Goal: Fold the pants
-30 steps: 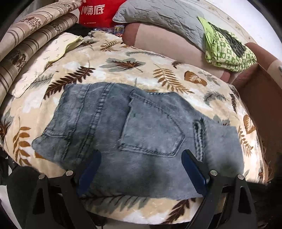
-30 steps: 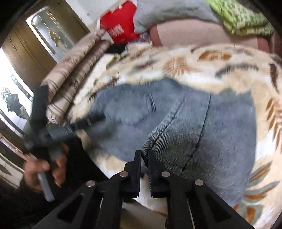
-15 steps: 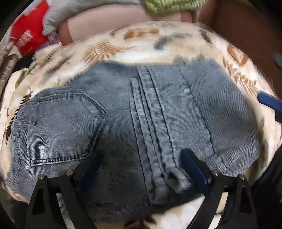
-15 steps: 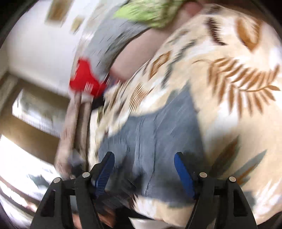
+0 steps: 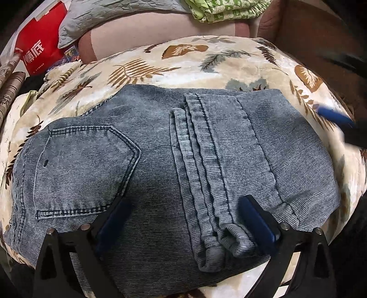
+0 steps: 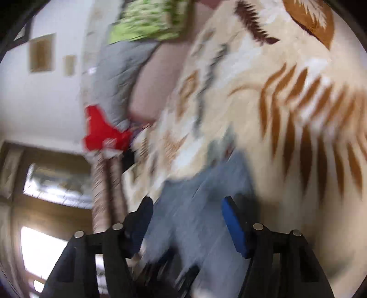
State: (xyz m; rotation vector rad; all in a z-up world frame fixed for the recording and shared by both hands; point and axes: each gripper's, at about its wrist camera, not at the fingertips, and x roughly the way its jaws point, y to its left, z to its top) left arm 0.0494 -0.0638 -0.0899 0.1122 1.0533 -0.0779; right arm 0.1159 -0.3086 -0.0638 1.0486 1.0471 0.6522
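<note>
My right tongs (image 6: 187, 223) have let go; both pairs (image 5: 183, 220) gape above the folded grey-blue corduroy pants (image 5: 160, 165), mid-frame.

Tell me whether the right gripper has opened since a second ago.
Yes. The right gripper was pinched on the jeans; now its fingers stand apart, holding nothing.

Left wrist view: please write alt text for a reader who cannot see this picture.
Folded grey-blue pants lie flat on a leaf-patterned blanket, back pocket on the left and stacked hems at the centre. The open left gripper hovers over their near edge, holding nothing. A red bag and green cloth lie behind.
</note>
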